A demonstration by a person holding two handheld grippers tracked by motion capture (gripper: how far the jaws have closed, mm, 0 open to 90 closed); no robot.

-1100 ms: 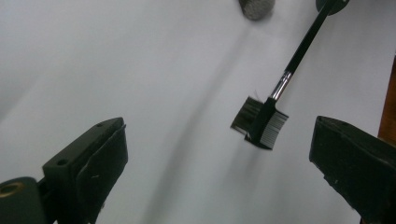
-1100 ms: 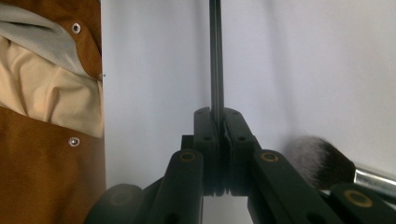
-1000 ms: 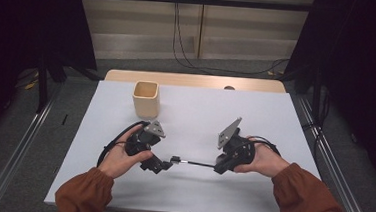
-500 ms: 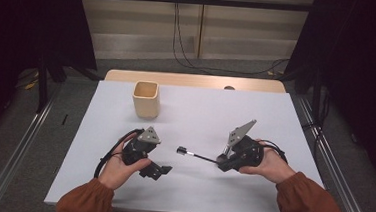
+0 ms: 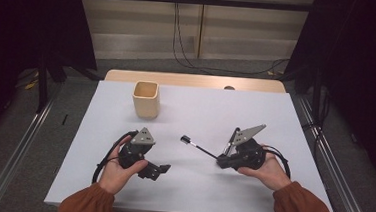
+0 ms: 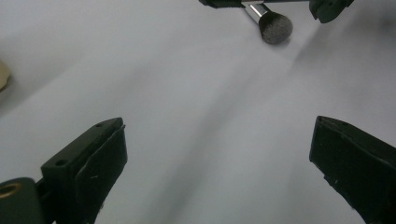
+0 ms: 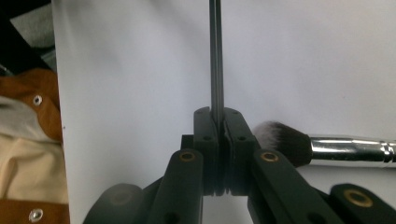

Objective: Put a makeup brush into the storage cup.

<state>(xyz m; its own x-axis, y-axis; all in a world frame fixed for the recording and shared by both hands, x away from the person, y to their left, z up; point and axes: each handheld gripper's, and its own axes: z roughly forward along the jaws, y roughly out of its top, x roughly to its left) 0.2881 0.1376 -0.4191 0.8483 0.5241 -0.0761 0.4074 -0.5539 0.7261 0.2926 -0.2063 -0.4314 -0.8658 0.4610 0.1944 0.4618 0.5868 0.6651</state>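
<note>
Lab-like recording booth: white table (image 5: 190,181), dark curtains (image 5: 26,24), floor rails (image 5: 17,159), dangling cables (image 5: 180,40).

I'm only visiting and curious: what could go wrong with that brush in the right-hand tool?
The right gripper pinches the thin brush at the very end of its handle, so the brush could swivel or slip. A second brush lies close beside the jaws and might get knocked. If the cup is the goal, its narrow mouth is easy to miss.

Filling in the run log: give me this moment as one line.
left gripper: open, empty | right gripper: shut on brush handle | cup: upright on table, apart from both
</note>
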